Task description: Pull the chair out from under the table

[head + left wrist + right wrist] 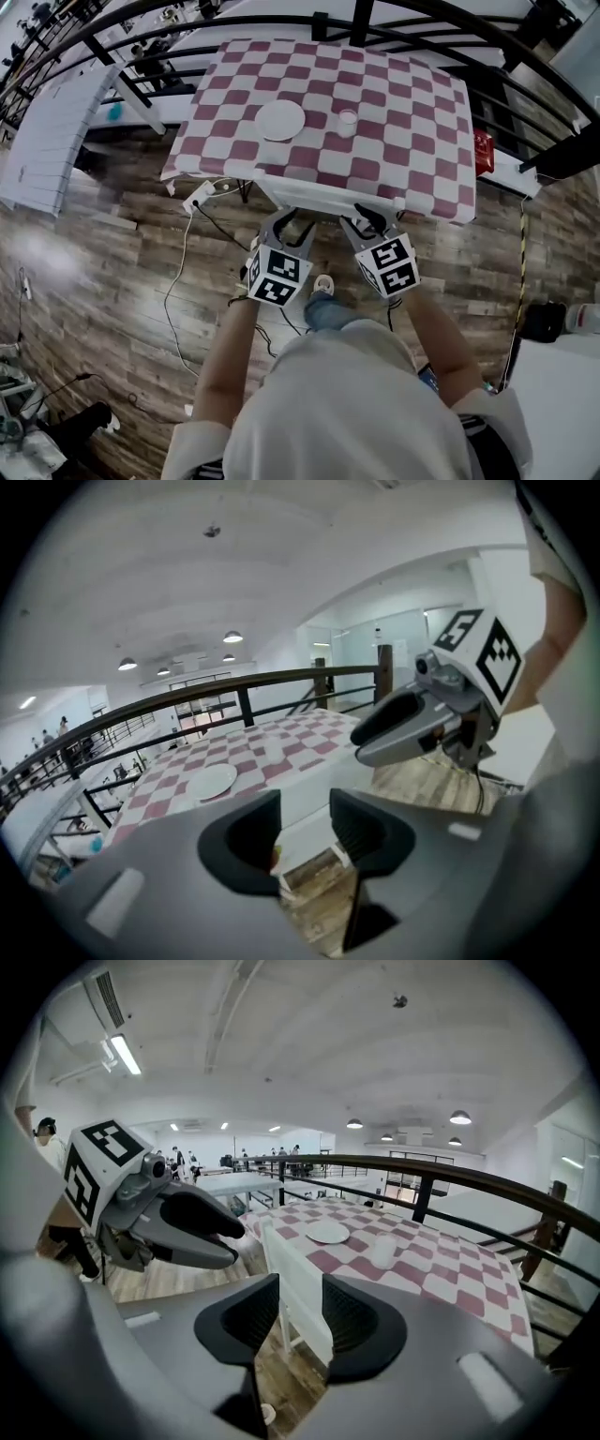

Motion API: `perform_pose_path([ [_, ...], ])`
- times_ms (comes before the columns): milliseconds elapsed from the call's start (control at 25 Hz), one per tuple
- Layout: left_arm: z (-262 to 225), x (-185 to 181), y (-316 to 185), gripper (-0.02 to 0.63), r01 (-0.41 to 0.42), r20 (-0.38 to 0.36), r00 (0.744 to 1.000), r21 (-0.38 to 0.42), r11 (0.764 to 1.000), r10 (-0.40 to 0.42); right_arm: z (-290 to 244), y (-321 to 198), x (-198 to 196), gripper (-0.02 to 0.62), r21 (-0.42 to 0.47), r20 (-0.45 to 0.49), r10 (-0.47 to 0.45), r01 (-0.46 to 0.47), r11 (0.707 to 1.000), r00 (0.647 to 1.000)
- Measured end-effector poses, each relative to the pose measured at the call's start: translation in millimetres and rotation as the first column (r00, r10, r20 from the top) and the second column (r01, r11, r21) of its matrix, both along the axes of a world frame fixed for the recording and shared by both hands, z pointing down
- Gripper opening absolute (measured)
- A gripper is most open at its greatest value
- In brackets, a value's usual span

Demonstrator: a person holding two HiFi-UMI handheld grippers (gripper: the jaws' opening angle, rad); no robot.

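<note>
A white chair (pixel 323 197) stands tucked under the near edge of a table (pixel 412 141) with a red-and-white checked cloth. My left gripper (pixel 284 223) is at the left part of the chair's backrest, its jaws open. My right gripper (pixel 368 221) is at the right part, also open. In the right gripper view the white backrest (pixel 291 1269) shows in the gap of the right gripper (pixel 300 1312), with no pad pressing on it. In the left gripper view the chair (pixel 319 794) lies just beyond the open left gripper (pixel 305 822). Whether any finger touches it I cannot tell.
A white plate (pixel 280 120) and a small white cup (pixel 348 122) sit on the table. A dark railing (pixel 281 23) curves behind it. A power strip (pixel 199 197) with cables lies on the wooden floor at the left. A small white cup (pixel 323 283) stands by my knee.
</note>
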State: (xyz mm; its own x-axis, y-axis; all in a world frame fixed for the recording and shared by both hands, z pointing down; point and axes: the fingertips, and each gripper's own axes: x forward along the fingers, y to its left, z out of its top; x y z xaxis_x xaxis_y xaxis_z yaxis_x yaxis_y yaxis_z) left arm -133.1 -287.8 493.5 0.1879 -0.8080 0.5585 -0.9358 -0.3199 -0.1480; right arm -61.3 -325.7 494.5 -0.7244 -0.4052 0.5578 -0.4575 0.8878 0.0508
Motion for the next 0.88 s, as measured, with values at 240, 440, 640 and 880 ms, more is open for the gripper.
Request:
perform_pose_path([
  [240, 12.0, -6.2, -40.9, 0.193, -0.119, 0.085, 0.988, -0.077, 0.99, 0.125, 21.0, -28.4, -2.0, 0.173, -0.005, -0.155, -0.087, 0.087, 0.996, 0.984],
  [440, 25.8, -7.2, -63.2, 0.207, -0.209, 0.159, 0.959, -0.156, 0.965, 0.233, 32.6, -42.4, -6.8, 0.187, -0.011, -0.24, -0.178, 0.181, 0.983, 0.954],
  [640, 47.8, -10.8, -76.3, 0.219, -0.291, 0.223, 0.911, -0.253, 0.923, 0.348, 46.4, -50.6, -11.4, 0.206, -0.051, -0.309, -0.268, 0.266, 0.963, 0.912],
  [880, 62.1, -13.2, -88.2, 0.232, -0.364, 0.27, 0.847, -0.336, 0.869, 0.458, 59.3, -59.3, -20.5, 0.209, -0.085, -0.359, -0.346, 0.338, 0.937, 0.867],
])
